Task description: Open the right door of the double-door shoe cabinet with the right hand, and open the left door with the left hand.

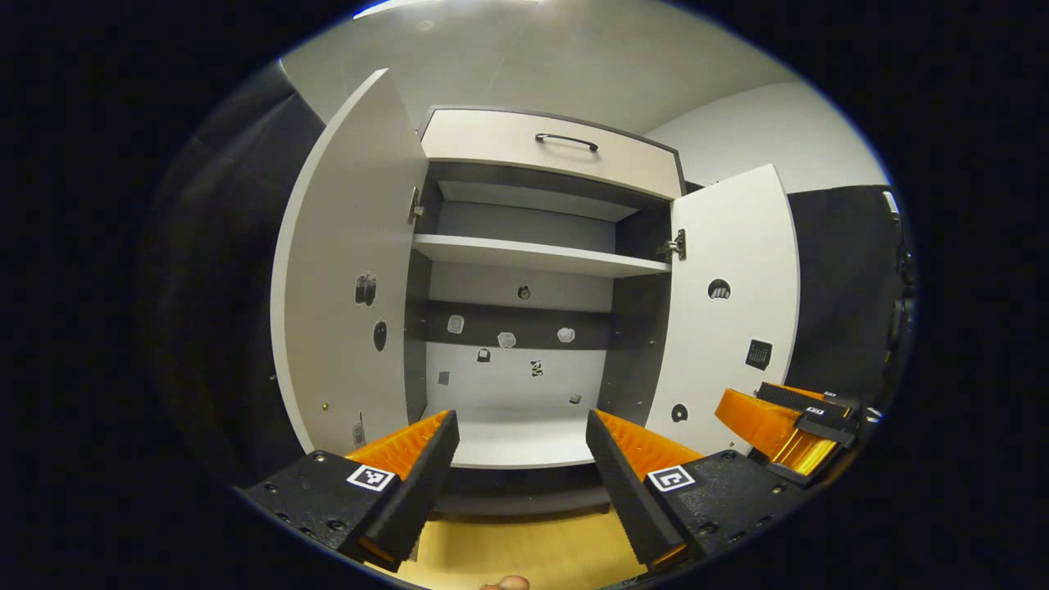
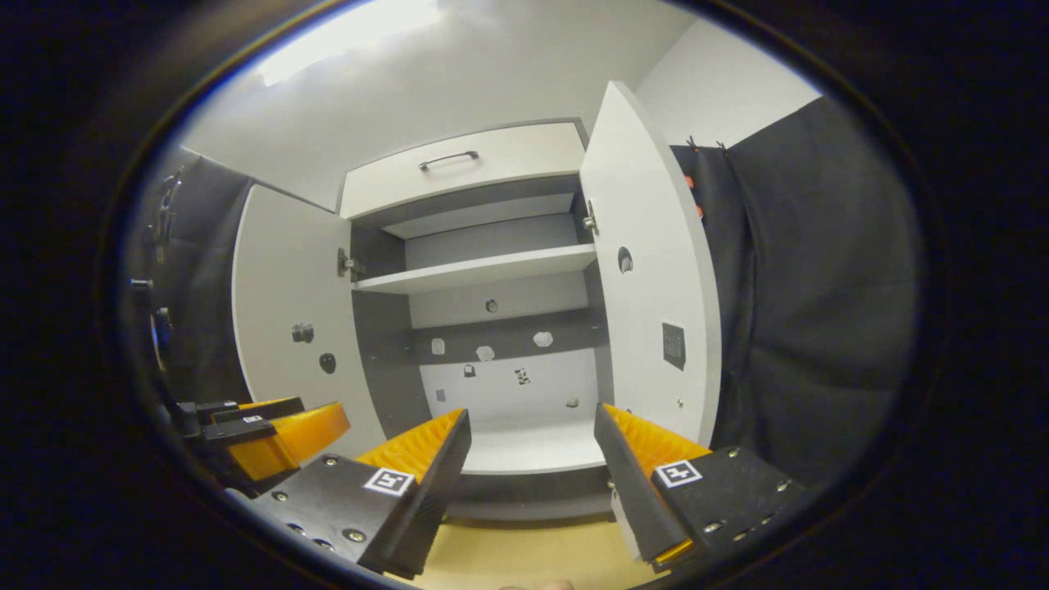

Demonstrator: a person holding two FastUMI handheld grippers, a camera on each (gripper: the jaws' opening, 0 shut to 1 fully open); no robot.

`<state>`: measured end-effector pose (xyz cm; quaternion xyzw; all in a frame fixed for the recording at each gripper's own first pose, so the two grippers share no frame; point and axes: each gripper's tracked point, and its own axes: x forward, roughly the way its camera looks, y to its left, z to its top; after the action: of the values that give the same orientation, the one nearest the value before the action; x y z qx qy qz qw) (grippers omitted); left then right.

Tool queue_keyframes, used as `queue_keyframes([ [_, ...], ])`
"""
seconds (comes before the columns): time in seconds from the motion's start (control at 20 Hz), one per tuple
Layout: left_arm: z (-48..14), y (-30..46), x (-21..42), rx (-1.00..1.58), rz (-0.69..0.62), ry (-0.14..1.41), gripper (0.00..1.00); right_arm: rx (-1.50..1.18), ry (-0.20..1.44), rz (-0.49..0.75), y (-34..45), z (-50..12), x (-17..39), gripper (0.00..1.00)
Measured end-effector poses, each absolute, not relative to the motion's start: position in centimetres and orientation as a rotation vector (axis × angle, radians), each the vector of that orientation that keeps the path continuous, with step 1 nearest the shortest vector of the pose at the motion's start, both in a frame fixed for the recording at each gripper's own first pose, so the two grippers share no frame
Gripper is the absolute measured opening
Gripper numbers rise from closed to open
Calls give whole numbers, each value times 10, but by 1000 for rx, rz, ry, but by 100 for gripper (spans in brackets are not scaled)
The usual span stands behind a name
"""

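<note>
Shoe cabinet centre frame in both views, left door and right door swung wide. Left claw spread apart at bottom, gripping nothing. Right claw likewise apart, empty, clear of doors.

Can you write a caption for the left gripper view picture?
Open hand-held gripper faces the cabinet, both doors swung wide.

My left gripper and right gripper wore orange ribbed fingers, black screwed housings and square black-and-white tags
</note>
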<state>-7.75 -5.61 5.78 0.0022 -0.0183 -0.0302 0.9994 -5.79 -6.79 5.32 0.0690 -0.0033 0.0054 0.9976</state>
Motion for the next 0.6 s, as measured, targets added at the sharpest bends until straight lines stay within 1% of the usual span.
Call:
queue_keyframes([
  [0.6, 53, -61, -59, 14, -48, -21, 96, 108, -17, 10, -77, 52, -42, 91],
])
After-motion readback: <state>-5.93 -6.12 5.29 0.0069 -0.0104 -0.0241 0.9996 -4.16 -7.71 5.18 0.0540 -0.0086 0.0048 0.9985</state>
